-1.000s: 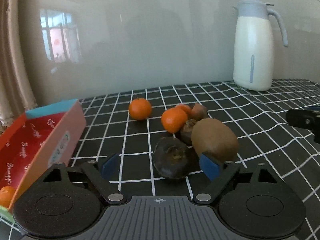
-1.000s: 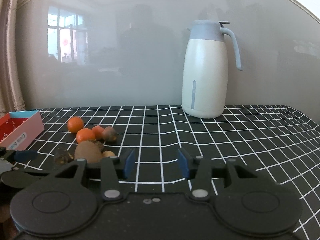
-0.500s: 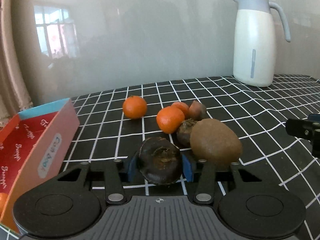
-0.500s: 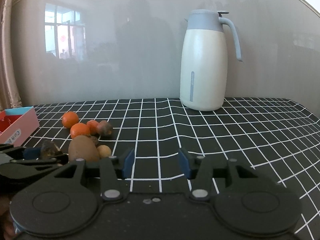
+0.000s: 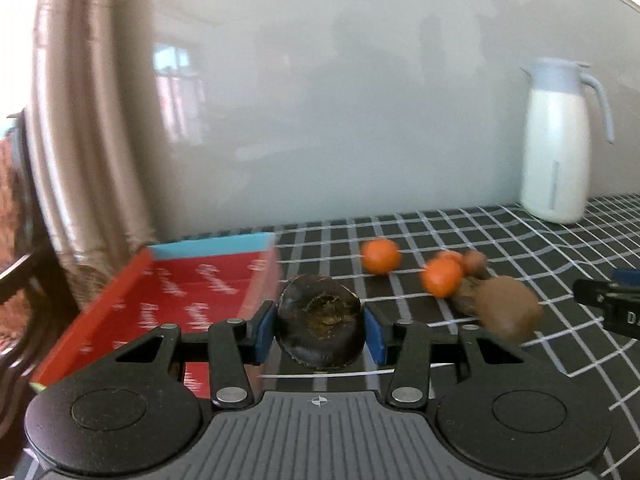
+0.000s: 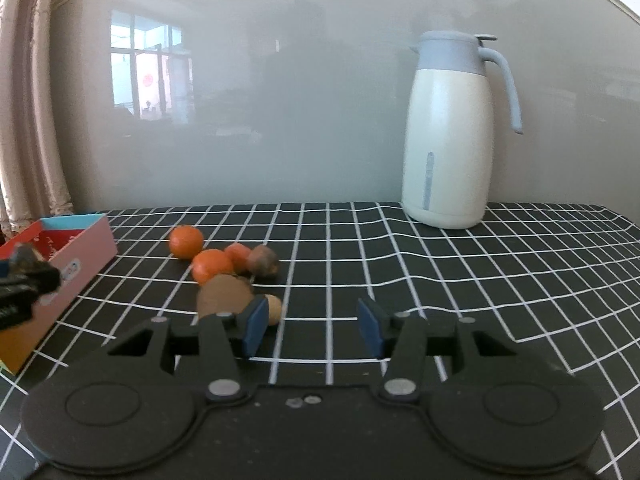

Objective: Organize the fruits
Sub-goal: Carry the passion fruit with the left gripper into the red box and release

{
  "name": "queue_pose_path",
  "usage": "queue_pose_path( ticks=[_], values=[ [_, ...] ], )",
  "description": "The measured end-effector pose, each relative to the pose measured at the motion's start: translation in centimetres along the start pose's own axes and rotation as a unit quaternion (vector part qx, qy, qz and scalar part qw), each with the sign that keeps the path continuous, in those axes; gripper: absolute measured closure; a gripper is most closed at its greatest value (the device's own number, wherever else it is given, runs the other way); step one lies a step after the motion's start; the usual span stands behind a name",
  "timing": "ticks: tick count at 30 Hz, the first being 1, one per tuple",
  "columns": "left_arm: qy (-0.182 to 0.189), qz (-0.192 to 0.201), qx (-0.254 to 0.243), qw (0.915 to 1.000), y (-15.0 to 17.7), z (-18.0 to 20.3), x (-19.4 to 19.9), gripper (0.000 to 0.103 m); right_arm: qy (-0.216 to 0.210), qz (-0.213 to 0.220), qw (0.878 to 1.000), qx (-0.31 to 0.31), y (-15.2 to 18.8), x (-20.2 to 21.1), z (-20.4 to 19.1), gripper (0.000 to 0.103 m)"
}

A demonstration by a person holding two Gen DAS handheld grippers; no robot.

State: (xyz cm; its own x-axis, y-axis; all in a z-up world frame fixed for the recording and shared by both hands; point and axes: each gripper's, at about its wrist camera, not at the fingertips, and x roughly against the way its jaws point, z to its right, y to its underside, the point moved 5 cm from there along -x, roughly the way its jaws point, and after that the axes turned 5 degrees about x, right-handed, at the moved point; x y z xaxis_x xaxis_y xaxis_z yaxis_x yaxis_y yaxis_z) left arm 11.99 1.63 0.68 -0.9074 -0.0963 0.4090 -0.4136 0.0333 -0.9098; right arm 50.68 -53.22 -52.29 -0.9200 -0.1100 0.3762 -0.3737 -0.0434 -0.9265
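Note:
A dark, wrinkled round fruit (image 5: 320, 320) hangs above the cloth, and my left gripper (image 5: 320, 330) is shut on it, just right of the red box (image 5: 192, 292). From the right wrist view, that fruit (image 6: 24, 254) hovers over the box's near end (image 6: 80, 252). On the checked cloth lie a kiwi (image 6: 224, 292), three mandarins (image 6: 186, 242), a brown fruit (image 6: 262, 261) and a small tan fruit (image 6: 274, 310). My right gripper (image 6: 312, 326) stands open just right of the kiwi, with nothing between its blue pads.
A cream jug with a grey lid and handle (image 6: 448, 148) stands at the back right against the glossy wall. A curtain (image 6: 24, 120) hangs at the left. The black-and-white checked cloth (image 6: 480, 280) covers the table to its right edge.
My left gripper shut on the dark fruit, lifted it and swung left toward the red box. The right gripper shifted slightly toward the fruit pile and stays open.

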Motion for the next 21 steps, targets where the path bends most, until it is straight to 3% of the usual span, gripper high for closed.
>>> queue_pose_path(
  ticks=[7, 13, 16, 18, 19, 20, 21],
  values=[
    [-0.064, 0.004, 0.03, 0.9975, 0.4, -7.0, 0.2, 0.057, -0.009, 0.003, 1.0, 0.006, -0.1, -0.1, -2.2, 0.054],
    [-0.112, -0.028, 0.058, 0.9916, 1.9, -12.8, -1.5, 0.057, -0.017, 0.006, 1.0, 0.018, 0.0, -0.4, -4.0, 0.054],
    [-0.127, -0.04, 0.053, 0.9897, 2.5, -13.7, -2.1, 0.057, -0.022, 0.009, 0.999, 0.024, 0.0, -0.4, -4.7, 0.054],
    [-0.123, -0.039, 0.045, 0.9905, 2.4, -13.4, -2.0, 0.045, -0.024, 0.011, 0.999, 0.026, 0.0, -0.3, -5.1, 0.051],
    [-0.12, -0.031, 0.043, 0.9913, 2.2, -13.1, -1.8, 0.026, -0.025, 0.012, 0.999, 0.026, 0.0, -0.2, -5.3, 0.05],
    [-0.123, -0.021, 0.039, 0.9915, 2.0, -12.8, -1.3, 0.015, -0.026, 0.013, 0.999, 0.027, 0.0, -0.2, -5.5, 0.047],
    [-0.125, -0.009, 0.031, 0.9916, 1.7, -12.4, -0.9, 0.013, -0.027, 0.016, 0.999, 0.029, 0.0, -0.1, -5.6, 0.043]
  ],
)
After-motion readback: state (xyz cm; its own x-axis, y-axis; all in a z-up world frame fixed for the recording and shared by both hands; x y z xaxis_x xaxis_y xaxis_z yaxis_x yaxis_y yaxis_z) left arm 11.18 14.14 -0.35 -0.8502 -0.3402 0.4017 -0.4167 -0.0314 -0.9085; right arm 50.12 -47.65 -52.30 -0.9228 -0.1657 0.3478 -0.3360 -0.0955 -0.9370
